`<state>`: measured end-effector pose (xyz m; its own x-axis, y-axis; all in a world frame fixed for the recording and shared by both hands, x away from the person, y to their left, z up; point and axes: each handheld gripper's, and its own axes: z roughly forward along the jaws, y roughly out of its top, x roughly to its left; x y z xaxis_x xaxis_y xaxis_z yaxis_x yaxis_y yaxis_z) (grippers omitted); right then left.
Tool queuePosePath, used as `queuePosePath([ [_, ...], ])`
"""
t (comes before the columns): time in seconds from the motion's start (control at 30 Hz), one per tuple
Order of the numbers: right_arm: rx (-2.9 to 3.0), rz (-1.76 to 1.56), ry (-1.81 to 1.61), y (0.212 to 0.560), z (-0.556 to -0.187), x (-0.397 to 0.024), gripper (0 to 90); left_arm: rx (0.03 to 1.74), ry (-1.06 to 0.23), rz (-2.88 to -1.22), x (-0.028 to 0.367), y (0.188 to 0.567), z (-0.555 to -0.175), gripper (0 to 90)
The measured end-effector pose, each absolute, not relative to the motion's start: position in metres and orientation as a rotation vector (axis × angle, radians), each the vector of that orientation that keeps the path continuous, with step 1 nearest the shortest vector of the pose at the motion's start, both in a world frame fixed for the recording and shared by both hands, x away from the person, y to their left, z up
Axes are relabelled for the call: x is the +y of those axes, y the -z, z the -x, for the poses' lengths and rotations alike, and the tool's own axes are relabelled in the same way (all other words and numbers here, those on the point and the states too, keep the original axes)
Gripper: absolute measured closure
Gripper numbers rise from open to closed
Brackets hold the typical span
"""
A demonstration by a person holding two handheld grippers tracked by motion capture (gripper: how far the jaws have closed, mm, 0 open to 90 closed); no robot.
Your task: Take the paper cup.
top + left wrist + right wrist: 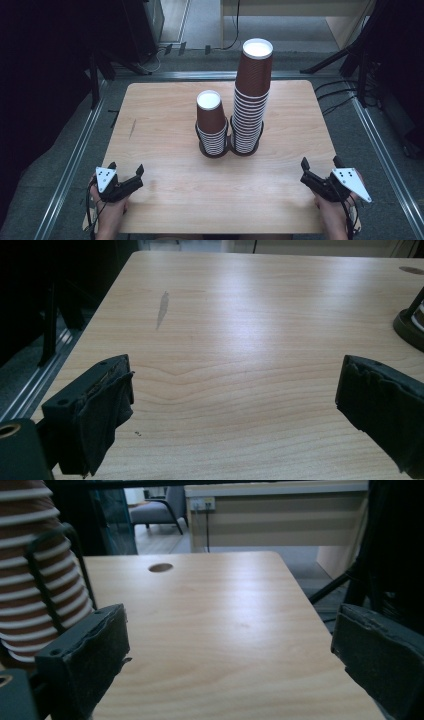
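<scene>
Near the front corners of the wooden table (165,200), the left gripper (127,174) and right gripper (320,168) rest wide and empty, aimed toward two stacks of brown paper cups, short stack (211,124) and tall stack (251,97), standing upright in side-by-side black holders at the centre, seemingly ready for a reach.

Two stacks of paper cups are seen in dark brown with white rims, giving the tall stack (252,100) and the short stack (212,125) a pattern of brown and white stripes. Each is held in a black wire holder (247,148). The table (165,120) is coloured in pale wood grain. The left gripper (126,176) and right gripper (320,168) are finished in black, each topped by a grey plate.
</scene>
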<state>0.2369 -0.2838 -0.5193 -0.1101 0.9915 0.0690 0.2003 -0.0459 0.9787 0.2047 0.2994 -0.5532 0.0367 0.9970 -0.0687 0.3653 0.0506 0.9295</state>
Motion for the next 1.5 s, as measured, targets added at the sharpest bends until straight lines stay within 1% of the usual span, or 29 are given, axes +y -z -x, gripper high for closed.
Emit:
queuePosePath([
  [0.1, 1.450, -1.289, -1.276, 0.504, -0.241, -0.269, 1.5, 1.462, -0.926, -1.458, 0.299, 0.553, -0.205, 2.4],
  [0.13, 1.450, -1.289, -1.276, 0.504, -0.241, -0.269, 1.5, 1.461, -0.925, -1.456, 0.299, 0.553, -0.204, 2.4],
  [0.3, 1.498, -1.237, -1.301, 0.481, -0.246, -0.253, 0.1, 1.464, -0.923, -1.434, 0.300, 0.554, -0.202, 2.5],
  [0.6, 1.508, -1.183, -1.335, 0.444, -0.242, -0.228, 0.1, 1.451, -0.930, -1.449, 0.299, 0.554, -0.199, 2.4],
  [1.1, 1.474, -1.082, -1.413, 0.402, -0.250, -0.206, 0.4, 1.440, -0.904, -1.420, 0.303, 0.553, -0.198, 2.5],
  [1.33, 1.474, -1.056, -1.433, 0.389, -0.255, -0.199, 0.9, 1.437, -0.906, -1.419, 0.302, 0.553, -0.199, 2.5],
  [1.43, 1.485, -1.050, -1.437, 0.382, -0.258, -0.192, 3.5, 1.437, -0.905, -1.418, 0.303, 0.553, -0.198, 2.5],
  [1.5, 1.487, -1.053, -1.438, 0.380, -0.259, -0.190, 3.8, 1.436, -0.904, -1.417, 0.303, 0.553, -0.198, 2.5],
])
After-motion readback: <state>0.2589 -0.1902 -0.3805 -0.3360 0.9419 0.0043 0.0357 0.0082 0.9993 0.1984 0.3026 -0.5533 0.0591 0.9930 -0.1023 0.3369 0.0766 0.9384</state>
